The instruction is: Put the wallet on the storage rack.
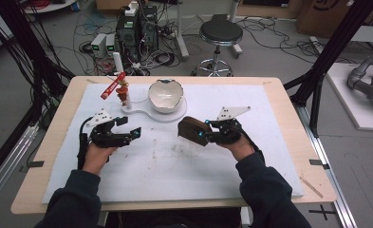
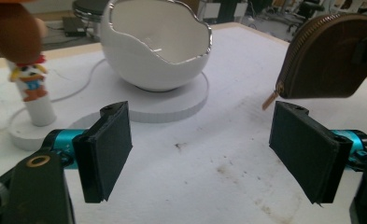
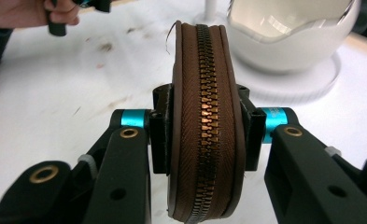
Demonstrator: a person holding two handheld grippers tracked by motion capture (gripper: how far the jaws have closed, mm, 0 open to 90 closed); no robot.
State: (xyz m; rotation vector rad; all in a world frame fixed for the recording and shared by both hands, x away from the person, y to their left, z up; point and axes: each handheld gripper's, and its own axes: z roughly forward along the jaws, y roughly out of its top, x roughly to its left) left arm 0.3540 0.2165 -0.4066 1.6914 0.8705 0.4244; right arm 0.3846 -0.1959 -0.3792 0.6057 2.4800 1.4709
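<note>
Two hand-held grippers work over one white padded mat (image 1: 250, 166) on a pale wooden table (image 1: 288, 102). On the left, the left gripper (image 1: 129, 127) hovers with its jaws spread wide and nothing between them; the left gripper view shows only stained mat in the gap. At the far left of the mat stand one small cartoon figurine (image 1: 124, 94) on a white post and one white eggshell-shaped bowl (image 1: 165, 95), both sharing a flat white stand (image 1: 146, 113). To the right, the right gripper (image 1: 200, 133) pinches one brown zippered pouch (image 1: 191, 130), lifted off the mat, near the bowl. The right gripper view shows the pouch edge-on, its brass zipper (image 3: 204, 116) running up between the pressed pads (image 3: 158, 140). Beyond the table, the high view shows grey floor, tangled cables, one round black stool (image 1: 220, 33) and computer towers (image 1: 136, 26).
</note>
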